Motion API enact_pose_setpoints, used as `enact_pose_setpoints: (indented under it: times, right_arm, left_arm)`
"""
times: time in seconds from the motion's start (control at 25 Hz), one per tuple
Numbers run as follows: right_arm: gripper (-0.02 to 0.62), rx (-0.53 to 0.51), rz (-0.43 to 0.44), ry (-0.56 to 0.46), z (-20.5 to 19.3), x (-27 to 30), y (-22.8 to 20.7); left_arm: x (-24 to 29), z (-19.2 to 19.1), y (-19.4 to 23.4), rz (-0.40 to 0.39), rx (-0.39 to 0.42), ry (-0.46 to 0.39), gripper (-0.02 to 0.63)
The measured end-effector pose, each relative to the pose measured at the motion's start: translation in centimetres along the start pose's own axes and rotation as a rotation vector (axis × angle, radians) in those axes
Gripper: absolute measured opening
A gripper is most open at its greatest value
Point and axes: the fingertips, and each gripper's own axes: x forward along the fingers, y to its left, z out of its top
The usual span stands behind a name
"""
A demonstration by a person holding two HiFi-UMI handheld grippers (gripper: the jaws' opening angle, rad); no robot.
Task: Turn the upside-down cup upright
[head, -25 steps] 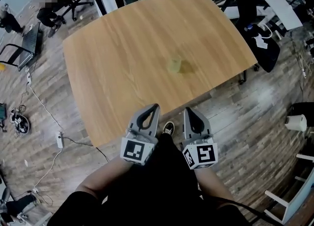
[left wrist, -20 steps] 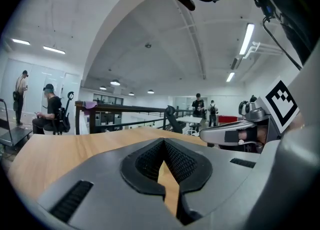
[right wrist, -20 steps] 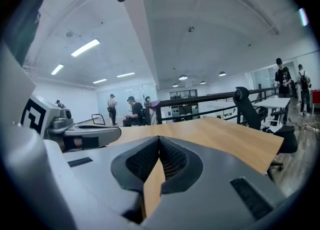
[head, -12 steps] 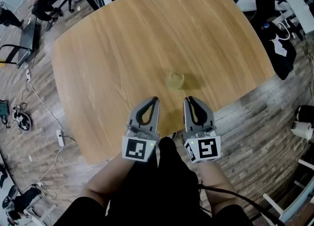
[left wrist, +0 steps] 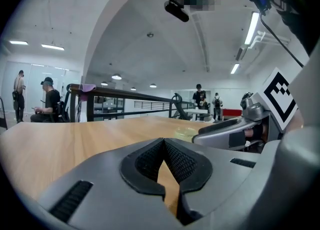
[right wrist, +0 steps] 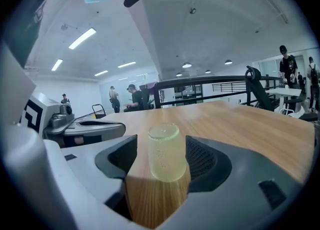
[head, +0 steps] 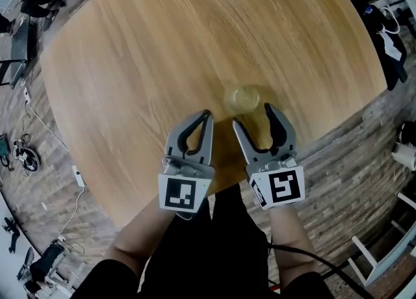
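Right gripper [head: 253, 117], jaws just opening wide, nothing between them; cup [head: 242, 99] at its 11 o'clock, seen inverted only in right gripper view. Left gripper [head: 207, 117] closed.

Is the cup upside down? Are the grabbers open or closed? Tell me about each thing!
cup: upside down on the table, untouched.
left gripper: shut, empty.
right gripper: open, its jaws have just been opening; the cup stands just ahead of the gap, not gripped.
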Motion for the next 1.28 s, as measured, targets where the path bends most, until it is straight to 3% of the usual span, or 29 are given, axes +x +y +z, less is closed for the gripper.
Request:
enact_pose_setpoints:
  times: [0.2, 0.56, 0.96, 1.16, 1.28]
  right_arm:
    - [0.293, -0.031, 0.002, -0.007, 0.2, 2.5, -0.5]
    - [0.296, -0.065, -0.019, 0.099, -1.8, 4.8, -1.1]
    - [0.296, -0.019, -0.033, 0.041, -1.6, 4.1, -1.9]
    - [0.296, 0.003, -0.032, -0.012, 0.4, 3.0, -1.8]
    - [0.296, 0.03, -0.017, -0.044, 1.9, 1.9, -1.7]
  left_arm:
    - [0.5, -1.2, 0.3, 0.001, -0.015, 0.007, 0.008]
    - [0.2, -2.2, 0.5, 0.009, -0.057, 0.017, 0.008]
    - [0.2, -3.0, 0.9, 0.023, -0.049, 0.023, 0.008]
    - [0.2, -2.9, -0.2, -0.043, -0.048, 0.039, 0.008]
    - [0.3, -2.4, -1.4, -0.119, -0.1, 0.028, 0.08]
